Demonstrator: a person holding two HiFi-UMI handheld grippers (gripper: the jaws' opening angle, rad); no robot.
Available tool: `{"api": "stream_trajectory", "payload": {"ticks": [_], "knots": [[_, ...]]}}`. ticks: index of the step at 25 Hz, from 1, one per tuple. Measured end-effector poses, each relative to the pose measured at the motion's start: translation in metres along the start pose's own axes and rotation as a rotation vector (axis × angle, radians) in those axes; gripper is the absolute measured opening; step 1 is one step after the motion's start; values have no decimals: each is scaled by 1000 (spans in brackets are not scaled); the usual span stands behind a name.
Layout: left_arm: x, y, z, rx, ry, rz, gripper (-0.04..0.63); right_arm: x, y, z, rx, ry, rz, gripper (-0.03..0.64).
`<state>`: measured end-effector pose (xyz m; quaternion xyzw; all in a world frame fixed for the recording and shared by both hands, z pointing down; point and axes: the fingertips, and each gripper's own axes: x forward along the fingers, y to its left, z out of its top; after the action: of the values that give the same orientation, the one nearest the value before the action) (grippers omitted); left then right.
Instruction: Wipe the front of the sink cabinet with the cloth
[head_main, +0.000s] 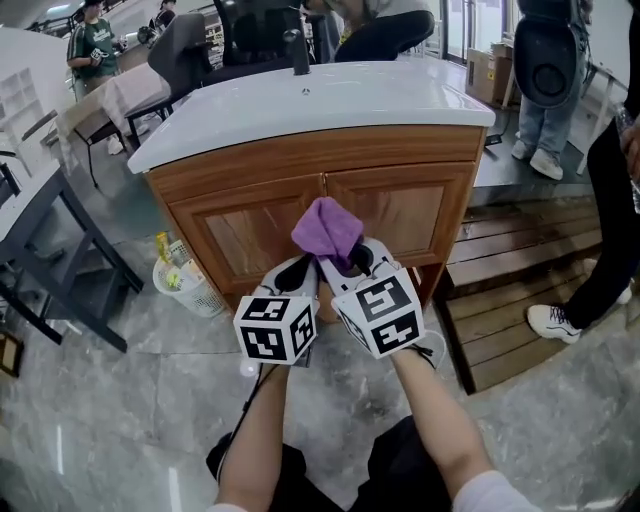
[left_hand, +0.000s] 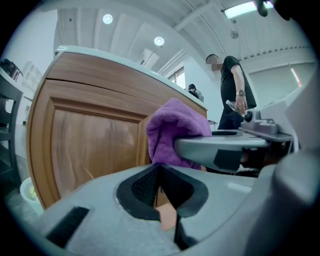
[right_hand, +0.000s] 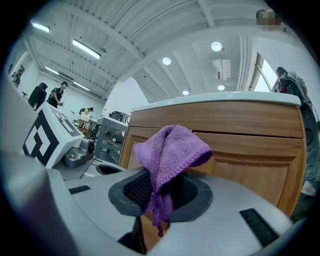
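**Cloth held up before the cabinet doors**

The right gripper (head_main: 350, 262) is closed on the purple cloth (head_main: 328, 230). The cloth stands up out of its jaws, in front of the sink cabinet (head_main: 405, 212) and near the seam between the two doors. I cannot tell if the cloth touches the wood. The left gripper (head_main: 297, 272) is just beside it, jaws together and holding nothing. The cabinet lies straight ahead of the right gripper, so I judge the next move is a short push forward.

left gripper (head_main: 297, 271) and right gripper (head_main: 357, 262) hide the cabinet (head_main: 250, 235) bottom; cloth (head_main: 327, 230) contact unclear.
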<state>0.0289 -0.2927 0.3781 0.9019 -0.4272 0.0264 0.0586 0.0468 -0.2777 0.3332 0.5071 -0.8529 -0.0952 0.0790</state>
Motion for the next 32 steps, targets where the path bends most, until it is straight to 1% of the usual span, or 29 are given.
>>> {"api": "stream_trajectory", "payload": {"ticks": [4,12,15,19,22,24,29,32], "knots": [[-22,30,-2,10,9,69,3,19,30,5,1,-12,64,77],[-54,87,-13,-16,29,184,3,60,83,0,9,-8,155,77],[-63,108,-19,-15,37,218,3,78,98,-8,15,-1,178,77],[-80,136,-23,-44,29,265,3,102,122,-22,26,20,207,77],[-93,152,-21,-27,21,306,3,118,140,-27,40,30,237,77],[-101,162,-20,-27,19,327,3,128,151,-28,51,22,253,77],[-122,185,-15,-59,-7,380,3,149,181,-26,73,-21,297,77],[-129,190,-12,-50,-9,396,3,159,195,-24,77,-47,317,77]]}}
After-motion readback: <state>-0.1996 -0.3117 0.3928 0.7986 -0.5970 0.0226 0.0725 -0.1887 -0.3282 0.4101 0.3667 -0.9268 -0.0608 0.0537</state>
